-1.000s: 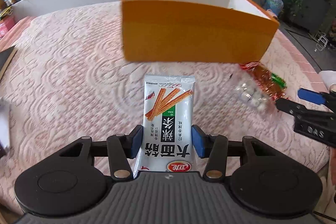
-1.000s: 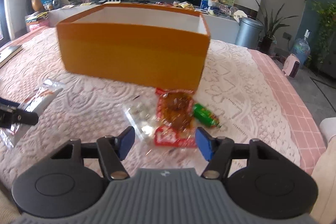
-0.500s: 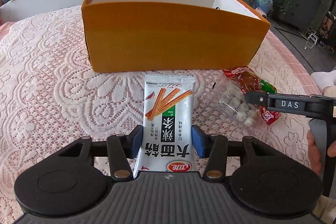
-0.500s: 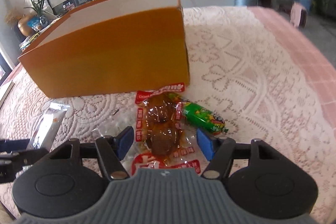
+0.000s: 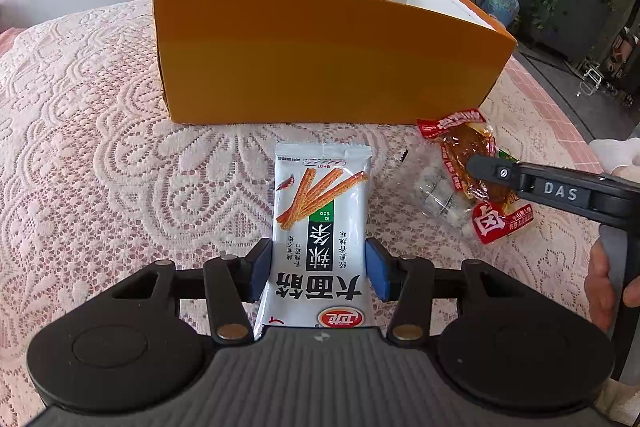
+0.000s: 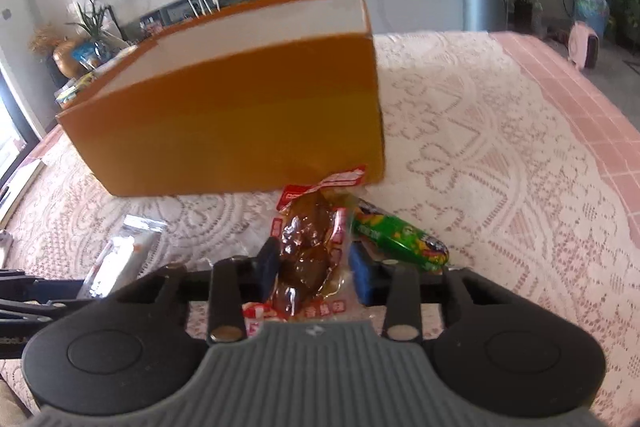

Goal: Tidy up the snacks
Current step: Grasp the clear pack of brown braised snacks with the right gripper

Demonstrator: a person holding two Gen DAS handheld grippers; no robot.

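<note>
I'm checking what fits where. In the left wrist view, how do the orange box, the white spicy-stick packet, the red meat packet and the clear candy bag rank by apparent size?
1. Orange cardboard box, largest though farthest.
2. White spicy-stick snack packet, but nearest the camera, so flattered.
3. Red-edged braised-meat packet, partly hidden by the right gripper.
4. Clear candy bag, roughly similar; unsure.

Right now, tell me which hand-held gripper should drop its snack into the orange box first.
Left, probably. The left hand-held gripper already clamps the white spicy-strip packet, facing the orange box. The right hand-held gripper is closing around the red-edged packet.
</note>
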